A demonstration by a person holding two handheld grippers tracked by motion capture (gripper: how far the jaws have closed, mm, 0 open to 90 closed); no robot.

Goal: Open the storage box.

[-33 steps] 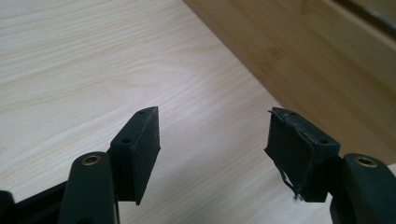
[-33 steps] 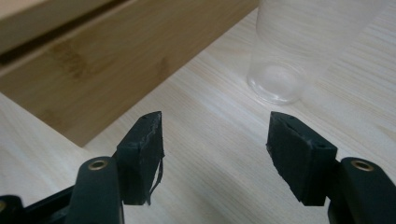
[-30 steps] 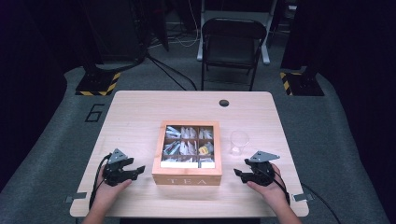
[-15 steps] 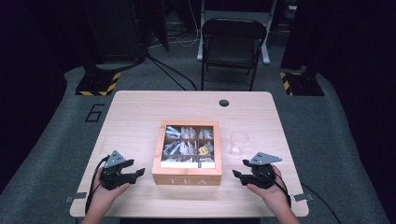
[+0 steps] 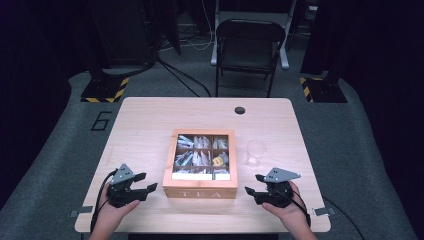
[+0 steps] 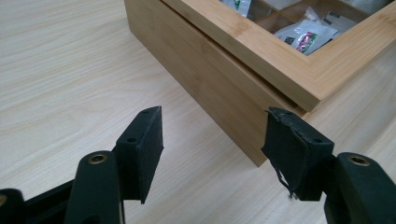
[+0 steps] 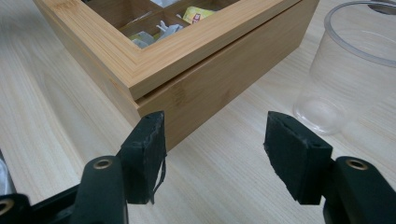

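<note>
Two sets of tongs, one to either side of a wooden tea box [image 5: 200,162], each held in a hand above the near edge of the bench [image 5: 145,120]. Left tongs [image 5: 145,189] just beside the box's near left corner, pointed toward it, not touching. Jaws apart, having just been closing a little, with nothing between them but bare bench; seen along the left tongs [image 6: 212,140], box corner lay ahead, nearer the right-hand jaw, clear of both pads. Right tongs [image 5: 255,186] near the box's near right corner, likewise aimed inward, a gap of bench left between. Jaws apart and empty; seen along the right tongs [image 7: 212,140], box corner [image 7: 187,88] stood beyond the left-hand jaw, untouched.

Box sat at the middle of the bench, slightly toward the person, lid closed, "TEA" lettered on its front face. Through the windowed lid, compartments of tea bags [image 5: 197,150] visible, mostly pale packets, one yellow [image 5: 218,161] in a right-hand compartment. Clear plastic cup [image 5: 256,152] upright just to the right of the box, apart from it, farther out than the right tongs; in the right gripper view, cup [image 7: 350,70] stood beyond the right-hand jaw. Dark round hole [image 5: 240,110] in the bench toward the far edge. Beyond the bench, a folding chair [image 5: 247,50] on grey floor.
</note>
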